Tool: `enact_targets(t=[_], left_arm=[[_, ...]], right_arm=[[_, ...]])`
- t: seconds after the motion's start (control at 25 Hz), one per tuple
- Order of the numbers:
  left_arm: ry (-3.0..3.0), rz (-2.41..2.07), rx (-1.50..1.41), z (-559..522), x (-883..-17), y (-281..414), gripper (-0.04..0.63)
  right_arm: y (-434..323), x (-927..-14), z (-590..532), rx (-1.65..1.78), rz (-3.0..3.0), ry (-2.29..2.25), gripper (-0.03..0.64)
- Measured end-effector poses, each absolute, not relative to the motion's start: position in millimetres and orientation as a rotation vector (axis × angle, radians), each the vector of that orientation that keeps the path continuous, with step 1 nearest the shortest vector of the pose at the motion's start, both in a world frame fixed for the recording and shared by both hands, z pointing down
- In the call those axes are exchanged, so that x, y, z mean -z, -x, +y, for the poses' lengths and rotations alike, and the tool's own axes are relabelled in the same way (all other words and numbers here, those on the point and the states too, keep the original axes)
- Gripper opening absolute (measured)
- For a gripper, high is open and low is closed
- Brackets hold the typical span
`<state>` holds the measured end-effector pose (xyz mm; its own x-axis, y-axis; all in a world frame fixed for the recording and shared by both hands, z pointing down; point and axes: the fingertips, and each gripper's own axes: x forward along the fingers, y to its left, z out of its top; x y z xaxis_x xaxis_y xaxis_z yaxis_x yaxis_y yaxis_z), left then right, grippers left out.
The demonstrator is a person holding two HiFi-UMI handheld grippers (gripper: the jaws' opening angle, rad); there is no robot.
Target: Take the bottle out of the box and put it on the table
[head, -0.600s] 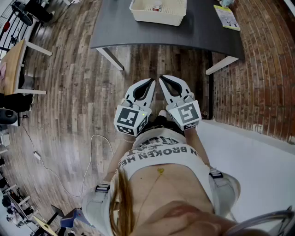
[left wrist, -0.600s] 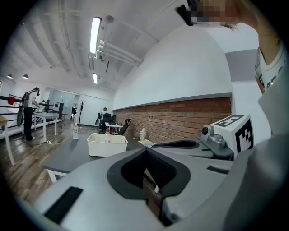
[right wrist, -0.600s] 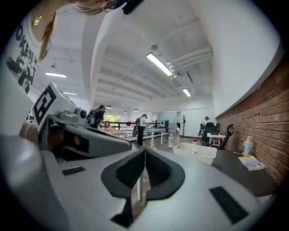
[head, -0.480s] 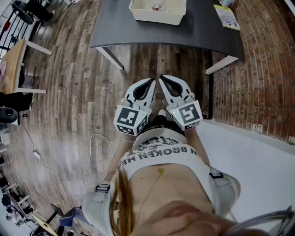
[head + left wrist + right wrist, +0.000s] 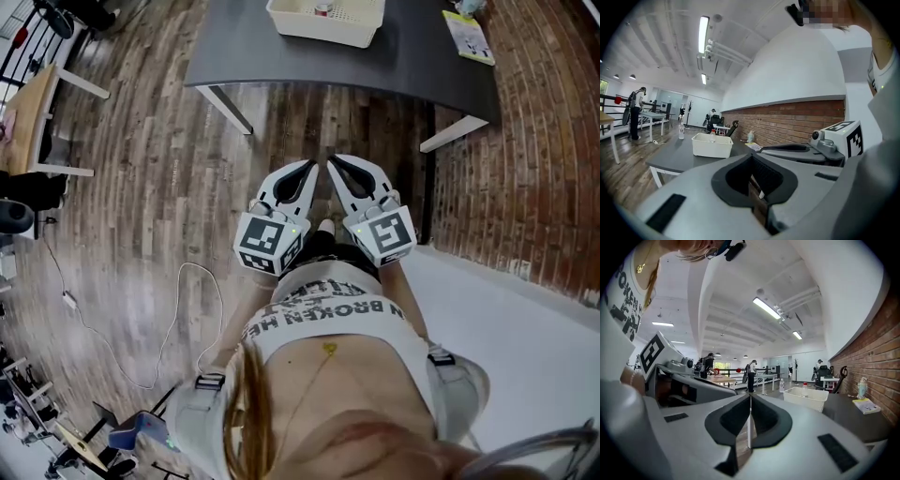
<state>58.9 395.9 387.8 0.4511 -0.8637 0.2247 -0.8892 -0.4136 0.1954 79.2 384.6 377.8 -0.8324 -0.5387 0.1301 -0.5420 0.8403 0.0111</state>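
A white slotted box [image 5: 325,21] stands on the dark table [image 5: 412,56], far ahead of me. A clear bottle with a red cap [image 5: 322,9] stands upright inside it. The left gripper view shows the box [image 5: 712,145] and bottle [image 5: 712,135] well beyond the jaws, and so does the right gripper view, with box [image 5: 805,398] and bottle [image 5: 804,389]. My left gripper [image 5: 312,166] and right gripper [image 5: 333,161] are held side by side close to my body over the wooden floor. Both are shut and empty, jaws pressed together in each gripper view.
A booklet [image 5: 469,36] lies on the table's right end. A second clear bottle [image 5: 681,131] stands at the table's far side. A brick wall [image 5: 525,141] runs along the right. A cable [image 5: 187,309] trails on the floor at my left. People stand at distant tables.
The head view has shifted slightly, so the table sits a little higher in frame. Both grippers stay together in front of my body, shut as before.
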Motion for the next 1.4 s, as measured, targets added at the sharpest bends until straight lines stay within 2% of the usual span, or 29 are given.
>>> enact_targets(t=[0.4,0.96,1.4], left_arm=[[-2.449,-1.490,-0.145,372,-389,-58,0.000],[-2.549,-1.355,-0.102,263,-377,-27,0.000],[-2.558,-1.275,-0.104,216,-386,-3,0.000]], right_arm=[[-78,-376,357,-0.060,-2.890,-0.924,0.011],[-44,-369,256,-0.017,-2.842,-1.049,0.011],[-12,-373,209,-0.035,-2.827,-1.077,0.011]])
